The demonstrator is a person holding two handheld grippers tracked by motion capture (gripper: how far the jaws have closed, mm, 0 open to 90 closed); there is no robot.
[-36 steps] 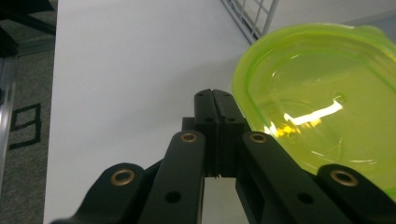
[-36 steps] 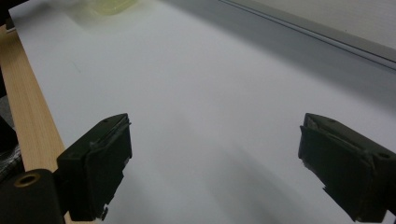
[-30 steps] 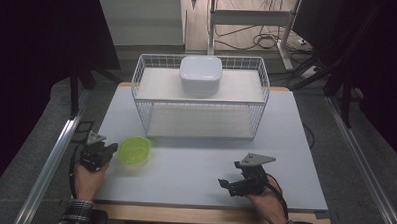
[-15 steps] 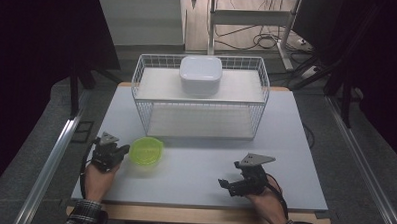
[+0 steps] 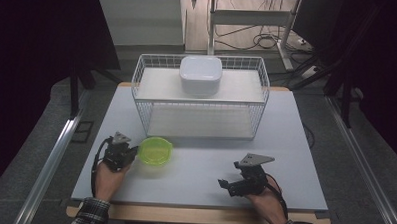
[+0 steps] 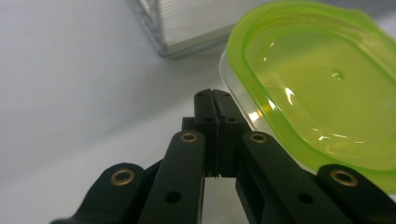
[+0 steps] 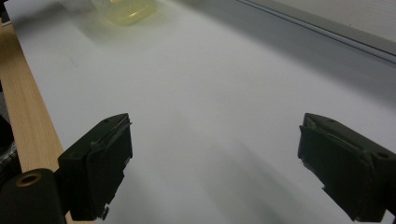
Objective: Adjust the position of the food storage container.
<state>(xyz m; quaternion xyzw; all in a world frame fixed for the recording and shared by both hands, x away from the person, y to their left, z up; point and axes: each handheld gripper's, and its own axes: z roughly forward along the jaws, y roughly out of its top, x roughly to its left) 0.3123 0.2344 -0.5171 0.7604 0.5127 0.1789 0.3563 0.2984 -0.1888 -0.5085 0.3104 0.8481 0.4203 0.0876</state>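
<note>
I see my left gripper (image 5: 119,153) near the surface's (image 5: 295,145) front left corner, its fingers (image 6: 215,116) pressed fully together with nothing between them. The translucent lime-green plastic container with its lid (image 5: 155,150) sits just beside their tips, apparently touching. My right gripper (image 5: 234,185), near the front edge, holds its fingers (image 7: 100,163) wide apart and empty, well away from the container.

left gripper (image 5: 126,156) sits against the green container (image 5: 155,150); right gripper (image 5: 230,185) rests well apart on the table (image 5: 295,145).
</note>
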